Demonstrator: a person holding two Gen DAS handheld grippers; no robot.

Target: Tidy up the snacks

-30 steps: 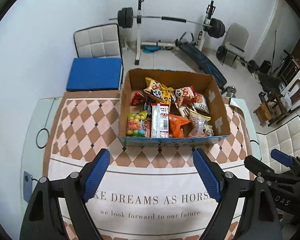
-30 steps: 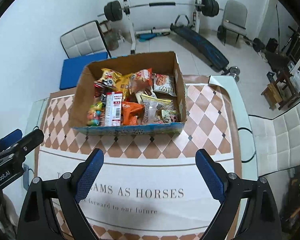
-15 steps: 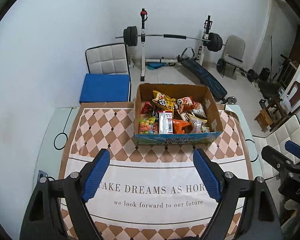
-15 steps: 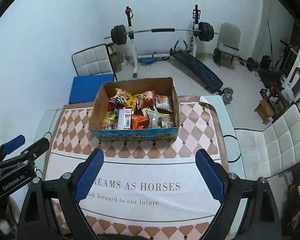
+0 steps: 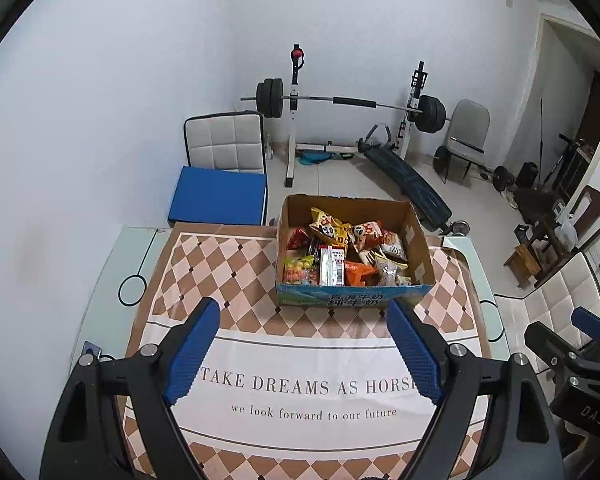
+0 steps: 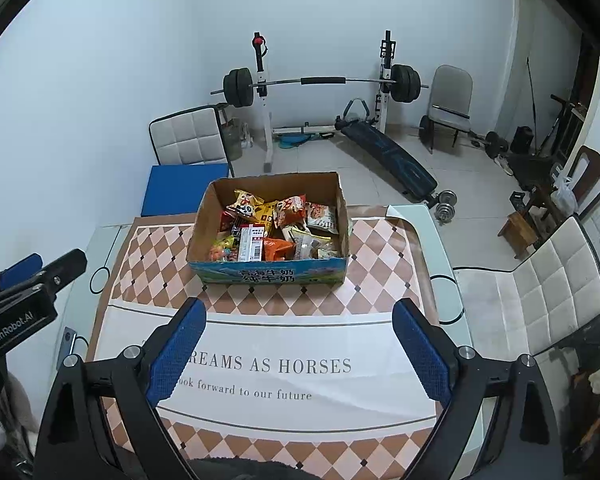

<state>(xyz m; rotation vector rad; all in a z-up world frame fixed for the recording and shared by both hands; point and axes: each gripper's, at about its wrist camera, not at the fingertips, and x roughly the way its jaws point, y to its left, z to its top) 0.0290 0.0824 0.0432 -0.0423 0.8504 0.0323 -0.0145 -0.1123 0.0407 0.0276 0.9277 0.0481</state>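
Note:
A cardboard box point(image 5: 418, 240) point(image 6: 204, 220) stands on the far part of the table and holds several snack packets point(image 5: 344, 254) point(image 6: 272, 232): yellow, orange, red and white ones. My left gripper point(image 5: 304, 344) is open and empty, well above the cloth on the near side of the box. My right gripper point(image 6: 300, 348) is open and empty too, at a like height. Each gripper shows at the edge of the other's view: the right gripper point(image 5: 572, 352) and the left gripper point(image 6: 24, 280).
The table carries a checkered cloth point(image 5: 228, 276) point(image 6: 380, 276) with printed words. Behind the table stand a blue-cushioned chair point(image 5: 220, 196), a barbell rack point(image 5: 352, 104) and a bench. A white padded chair point(image 6: 540, 288) stands at the right.
Both grippers have drawn back and up from the box, which now looks smaller and farther. Both stay open and empty.

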